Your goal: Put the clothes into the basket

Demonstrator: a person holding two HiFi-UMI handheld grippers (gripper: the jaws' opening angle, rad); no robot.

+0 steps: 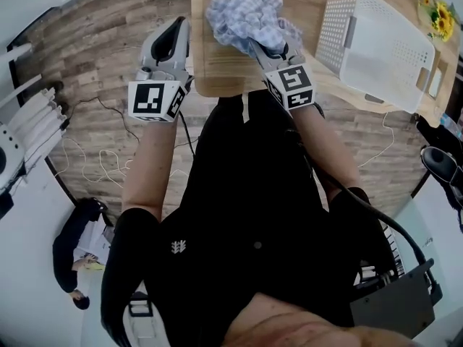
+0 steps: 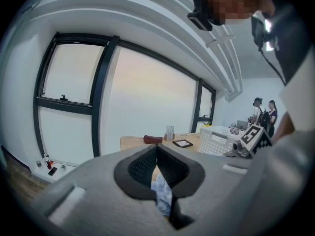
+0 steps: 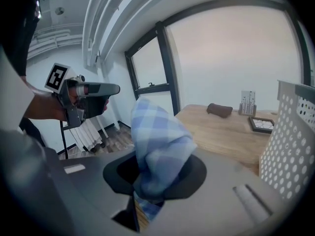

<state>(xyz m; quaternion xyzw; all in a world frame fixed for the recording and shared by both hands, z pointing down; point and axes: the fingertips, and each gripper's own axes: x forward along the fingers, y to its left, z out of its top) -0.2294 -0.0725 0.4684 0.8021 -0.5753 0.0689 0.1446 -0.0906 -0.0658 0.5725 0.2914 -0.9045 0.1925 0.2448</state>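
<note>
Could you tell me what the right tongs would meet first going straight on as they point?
The right tongs, gripping the checked cloth, would probably meet the wooden table first; the basket stands to their right.

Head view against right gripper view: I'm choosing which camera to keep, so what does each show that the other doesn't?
Only the head view shows the floor cables and the yellow flowers. Only the right gripper view shows the windows, plus a brown pouch and a framed tile on the wooden table. Both show the blue checked cloth pinched in the right tongs, the white basket, that table and the left tongs.
</note>
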